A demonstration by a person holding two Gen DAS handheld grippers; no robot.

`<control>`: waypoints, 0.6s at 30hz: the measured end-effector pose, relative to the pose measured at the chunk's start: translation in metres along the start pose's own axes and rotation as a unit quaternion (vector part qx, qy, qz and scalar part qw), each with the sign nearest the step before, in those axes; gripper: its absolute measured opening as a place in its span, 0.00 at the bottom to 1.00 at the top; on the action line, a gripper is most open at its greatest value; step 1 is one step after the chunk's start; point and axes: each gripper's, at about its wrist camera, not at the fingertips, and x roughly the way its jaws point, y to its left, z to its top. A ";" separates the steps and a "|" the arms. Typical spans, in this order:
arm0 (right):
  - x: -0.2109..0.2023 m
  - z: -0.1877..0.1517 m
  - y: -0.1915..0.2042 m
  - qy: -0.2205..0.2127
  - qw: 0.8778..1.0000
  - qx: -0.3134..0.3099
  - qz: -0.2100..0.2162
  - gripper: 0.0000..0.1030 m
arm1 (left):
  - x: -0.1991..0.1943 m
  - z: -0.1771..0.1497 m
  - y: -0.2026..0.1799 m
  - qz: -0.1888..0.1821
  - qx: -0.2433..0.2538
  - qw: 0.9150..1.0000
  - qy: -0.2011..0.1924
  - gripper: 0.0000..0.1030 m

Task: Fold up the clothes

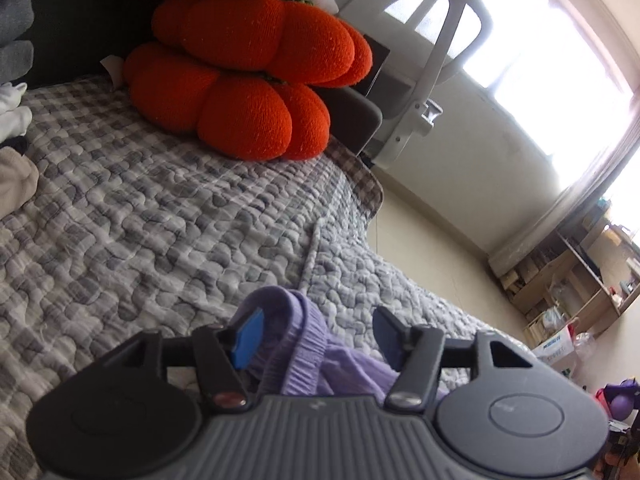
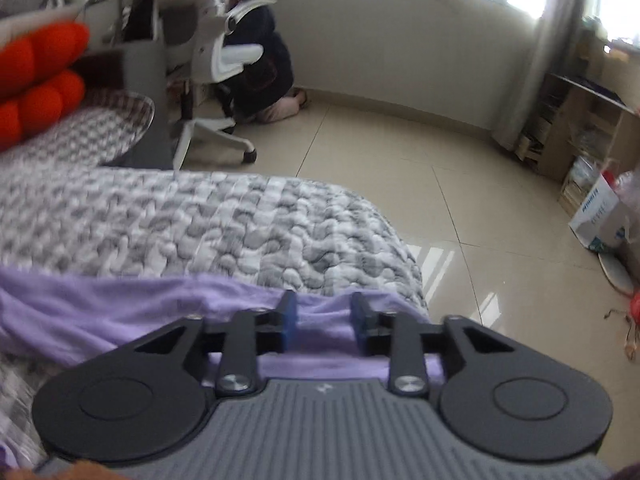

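A bed (image 1: 120,208) covered with a grey checked quilt fills the scene, running from the near edge away to two stacked orange cushions (image 1: 240,80) at its far end. A white office chair (image 2: 224,64) stands on the tiled floor (image 2: 400,160) to the right of the bed.

The lilac garment (image 2: 120,312) lies on the near part of the quilt, stretched from left to right close to the bed's right-hand edge, with a ribbed, gathered band (image 1: 304,344) bunched up at one end.

The left gripper (image 1: 316,336) sits over that ribbed band with its fingers apart; the cloth rises between the blue pads without being pinched. The right gripper (image 2: 324,316) hovers at the garment's far edge, fingers also apart, cloth lying between them but not clamped.

The step in hand looks like letting go and taking a fresh hold for the next fold. To do it well, both grippers should bite the same edge, at matching points on the two ends, catching all layers of the band and not a single ply. They should then lift together so the cloth stays taut and even, keeping it clear of the bed's right edge so nothing slides to the floor.
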 end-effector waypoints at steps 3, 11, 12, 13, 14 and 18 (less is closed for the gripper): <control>0.005 0.006 0.005 0.001 1.000 -0.015 0.019 0.52 | 0.011 -0.003 -0.004 -0.005 0.007 1.000 0.024 0.74; 0.008 0.010 0.017 0.001 0.996 -0.041 0.080 0.14 | 0.039 -0.025 -0.014 0.008 0.061 0.998 0.032 0.75; 0.006 0.010 0.022 0.001 0.996 -0.048 0.076 0.10 | 0.040 -0.025 -0.015 0.009 0.067 0.997 0.029 0.73; 0.005 0.010 0.027 0.001 0.996 -0.056 0.072 0.09 | 0.039 -0.025 -0.015 0.010 0.072 0.997 0.027 0.71; 0.003 0.010 0.031 0.000 0.996 -0.063 0.069 0.08 | 0.038 -0.024 -0.016 0.013 0.077 0.997 0.027 0.65; 0.002 0.010 0.036 -0.014 0.995 -0.066 0.071 0.06 | 0.035 -0.025 -0.019 0.031 0.095 0.995 0.018 0.45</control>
